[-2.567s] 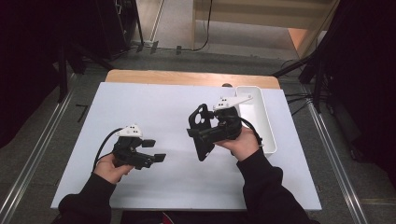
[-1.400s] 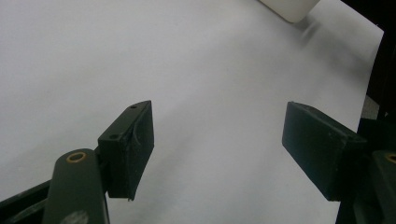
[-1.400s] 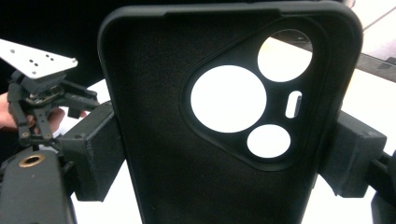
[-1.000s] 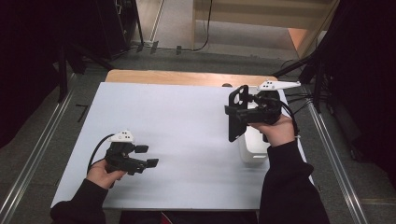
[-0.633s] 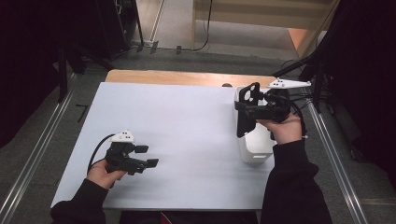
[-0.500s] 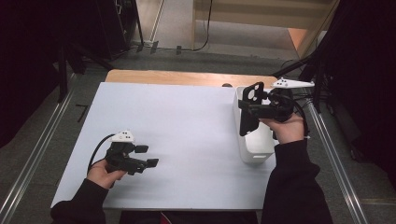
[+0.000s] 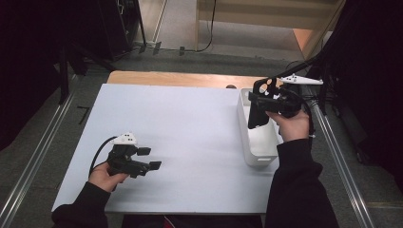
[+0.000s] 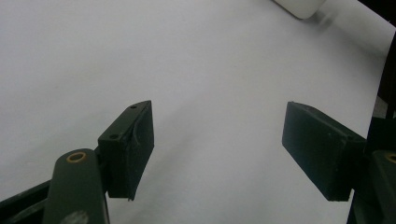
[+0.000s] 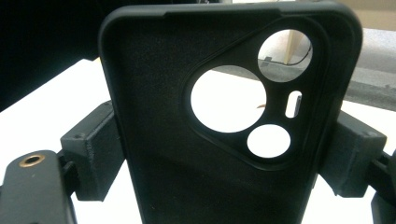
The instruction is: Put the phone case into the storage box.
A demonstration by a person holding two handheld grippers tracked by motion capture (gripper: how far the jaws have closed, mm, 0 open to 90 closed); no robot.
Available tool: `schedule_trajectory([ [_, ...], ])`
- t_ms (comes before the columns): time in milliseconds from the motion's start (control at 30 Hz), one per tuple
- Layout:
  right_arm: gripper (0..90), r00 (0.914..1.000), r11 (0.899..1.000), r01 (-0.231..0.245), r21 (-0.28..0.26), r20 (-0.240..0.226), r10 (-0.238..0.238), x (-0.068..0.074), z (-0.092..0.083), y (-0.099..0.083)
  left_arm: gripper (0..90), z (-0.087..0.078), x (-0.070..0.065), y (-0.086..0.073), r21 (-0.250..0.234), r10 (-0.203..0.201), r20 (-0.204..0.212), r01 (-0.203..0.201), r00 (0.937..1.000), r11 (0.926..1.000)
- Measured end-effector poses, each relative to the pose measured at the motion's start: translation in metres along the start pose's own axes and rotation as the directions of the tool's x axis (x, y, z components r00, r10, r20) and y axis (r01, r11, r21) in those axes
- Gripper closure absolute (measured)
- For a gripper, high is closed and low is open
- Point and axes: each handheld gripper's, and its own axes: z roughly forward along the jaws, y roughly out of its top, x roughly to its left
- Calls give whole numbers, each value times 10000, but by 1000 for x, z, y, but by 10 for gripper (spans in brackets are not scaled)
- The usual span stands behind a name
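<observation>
Black phone case (image 9: pixel 224 130) stands clamped upright between the right claw (image 9: pixel 224 163) jaws.

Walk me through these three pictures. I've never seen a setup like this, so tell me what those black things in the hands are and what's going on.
A person sits at a white table and holds a hand-operated grasping tool in each hand; there is no robot arm. The wide picture comes from a fixed camera above, looking forward and down. The other two come from small cameras riding on each tool, looking along its two black jaws.

The left tool rests low over the bare tabletop, jaws open with nothing between them. The right tool is clamped on the sides of a black phone case, seen close up with its round camera cutouts. From above, the case hangs over a white oblong bin at the table's right edge.
</observation>
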Motion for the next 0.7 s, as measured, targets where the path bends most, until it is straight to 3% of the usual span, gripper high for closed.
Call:
schedule_trajectory([
  [300,122,9980,9997,-223,-99,581,229,-9,17,12,248,-1,1,-1,26,25,-3,-25,10000,10000],
  [567,123,9920,9996,-57,-285,1258,93,-12,29,25,249,-2,2,-1,-9,-14,-26,14,10000,10000],
  [700,122,9919,9992,-170,-366,1254,215,-17,36,30,248,-3,2,-1,-21,-101,-27,101,9999,9999],
])
